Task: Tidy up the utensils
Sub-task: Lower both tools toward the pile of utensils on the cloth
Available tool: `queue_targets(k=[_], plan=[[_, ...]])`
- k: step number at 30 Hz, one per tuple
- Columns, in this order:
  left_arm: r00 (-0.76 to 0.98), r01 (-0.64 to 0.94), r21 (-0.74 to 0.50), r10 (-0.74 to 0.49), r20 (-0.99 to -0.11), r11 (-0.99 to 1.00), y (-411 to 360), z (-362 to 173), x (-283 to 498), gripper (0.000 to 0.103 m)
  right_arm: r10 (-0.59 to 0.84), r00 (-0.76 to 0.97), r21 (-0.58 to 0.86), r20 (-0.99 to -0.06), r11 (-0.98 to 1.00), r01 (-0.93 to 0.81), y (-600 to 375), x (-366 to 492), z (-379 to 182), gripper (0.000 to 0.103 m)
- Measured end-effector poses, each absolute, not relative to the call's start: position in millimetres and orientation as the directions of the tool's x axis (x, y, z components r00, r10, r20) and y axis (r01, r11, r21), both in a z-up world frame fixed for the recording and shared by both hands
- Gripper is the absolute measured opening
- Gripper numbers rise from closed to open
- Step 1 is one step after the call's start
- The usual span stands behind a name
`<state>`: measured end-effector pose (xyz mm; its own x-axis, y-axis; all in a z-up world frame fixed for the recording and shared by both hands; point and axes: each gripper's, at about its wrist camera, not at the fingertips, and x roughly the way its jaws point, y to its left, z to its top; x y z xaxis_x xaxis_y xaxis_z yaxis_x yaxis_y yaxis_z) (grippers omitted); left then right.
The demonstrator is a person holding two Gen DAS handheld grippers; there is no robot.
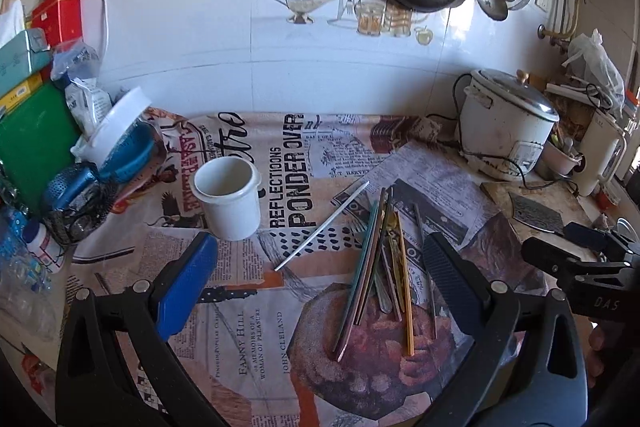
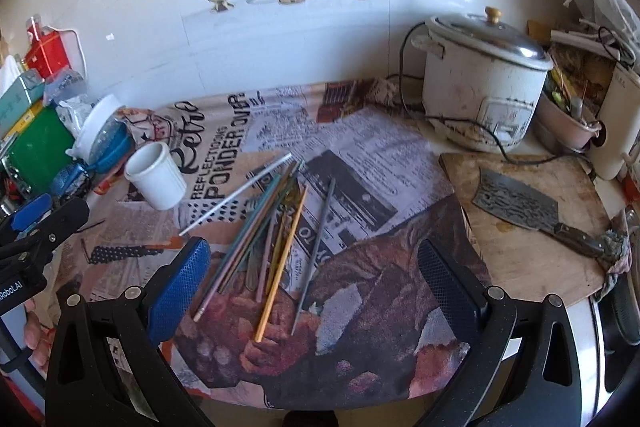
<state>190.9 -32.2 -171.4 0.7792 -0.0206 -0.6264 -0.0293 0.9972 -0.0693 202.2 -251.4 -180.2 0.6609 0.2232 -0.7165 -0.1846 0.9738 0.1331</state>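
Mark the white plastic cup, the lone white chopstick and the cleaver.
White plastic cup (image 1: 232, 211), left wrist view, outer wall.
Lone white chopstick (image 1: 322, 225), left wrist view, mid-shaft.
Steel cleaver (image 2: 516, 201), right wrist view, blade face.

Utensils heaped mid-counter

A cup (image 1: 227, 201) stands left of the chopstick pile (image 1: 380, 259) on the counter (image 1: 240, 327); one stick (image 1: 322, 225) lies between them (apart from both). Behind right, a rice cooker (image 1: 506, 123); a cleaver (image 2: 528, 209) rests on the cutting board (image 2: 520, 251).
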Motion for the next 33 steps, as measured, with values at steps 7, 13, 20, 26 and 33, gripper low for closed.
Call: queue_targets(k=[7,13,20,26,33], plan=[[0.664,-0.018,-0.031,-0.012,-0.748,0.999,-48.2,-228.5,253.8,0.103,0.205,0.542,0.137,-0.815,0.977,-0.164,-259.4,251.4,-232.7,0.095],[0.572,-0.016,-0.060,-0.040,-0.820,0.998,-52.5,-268.8,302.4,0.092,0.247,0.445,0.189,-0.861,0.967,-0.171,-257.9,291.2,-264.8,0.074],[0.450,0.036,-0.100,-0.106,-0.887,0.994,-63.5,-304.1,346.1,0.062,0.272,0.381,0.211,-0.884,0.958,-0.195,-247.7,324.9,-289.3,0.052],[0.368,0.077,-0.165,-0.182,-0.912,0.983,-69.7,-317.2,364.4,0.042,0.306,0.331,0.245,-0.892,0.945,-0.215,-237.9,342.7,-303.8,0.039],[0.312,0.054,-0.286,-0.288,-0.905,0.957,-63.1,-320.2,373.1,0.027,0.336,0.283,0.272,-0.898,0.931,-0.242,-227.5,350.4,-311.9,0.025]])
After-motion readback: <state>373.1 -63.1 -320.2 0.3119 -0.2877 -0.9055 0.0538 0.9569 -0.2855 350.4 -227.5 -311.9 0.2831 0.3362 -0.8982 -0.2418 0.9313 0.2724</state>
